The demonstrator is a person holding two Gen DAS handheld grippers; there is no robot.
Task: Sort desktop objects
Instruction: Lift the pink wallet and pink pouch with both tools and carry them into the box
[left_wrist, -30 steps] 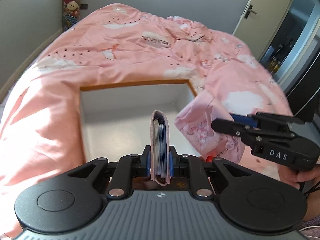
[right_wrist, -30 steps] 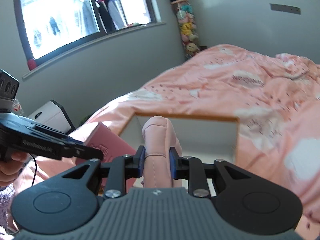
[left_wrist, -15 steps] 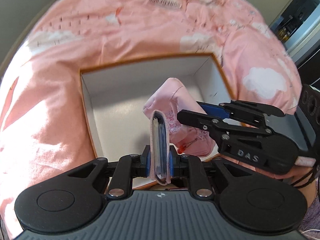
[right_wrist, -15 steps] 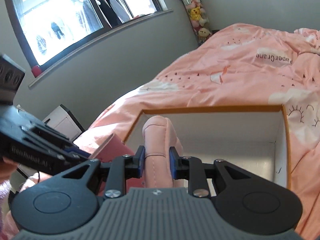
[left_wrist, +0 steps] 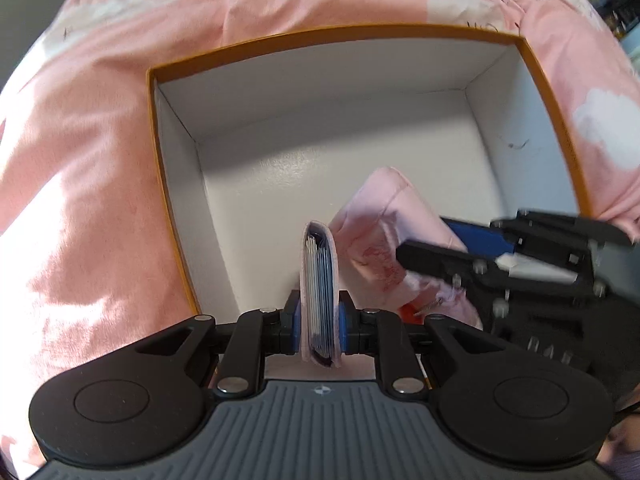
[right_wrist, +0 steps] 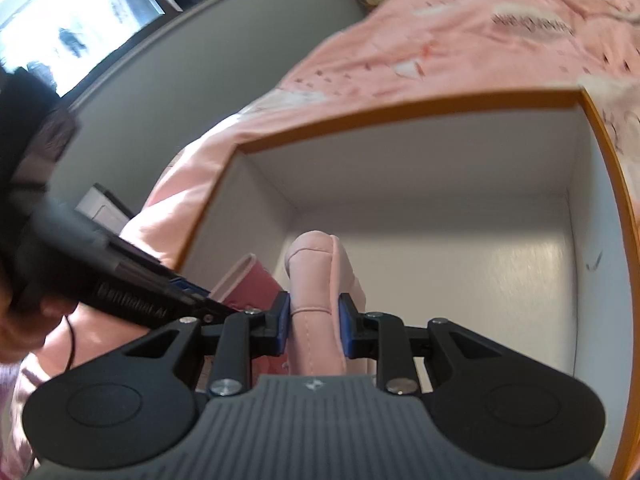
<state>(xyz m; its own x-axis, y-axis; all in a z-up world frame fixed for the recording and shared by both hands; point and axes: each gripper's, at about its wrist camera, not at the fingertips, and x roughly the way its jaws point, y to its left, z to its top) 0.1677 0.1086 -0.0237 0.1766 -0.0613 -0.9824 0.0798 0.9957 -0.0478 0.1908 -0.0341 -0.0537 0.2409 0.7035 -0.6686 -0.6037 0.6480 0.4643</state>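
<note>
The left gripper (left_wrist: pixel 319 322) is clamped on a slim card wallet (left_wrist: pixel 319 280) and the right gripper (right_wrist: pixel 313 322) on a pink pouch (right_wrist: pixel 316 292), both held over the open box (left_wrist: pixel 360 32), probably so they can be dropped in together.

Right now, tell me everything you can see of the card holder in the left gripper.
The card holder is a slim folded wallet with a pale pink cover, seemingly soft leatherette, stitched along the edge. It stands on edge, its open side toward the camera, showing a stack of thin grey-blue sleeves or cards. The left gripper is shut on its lower part, blue pads pressing both faces. It hangs over the near part of the open white box, beside the pink pouch; contact between them is unclear.
</note>
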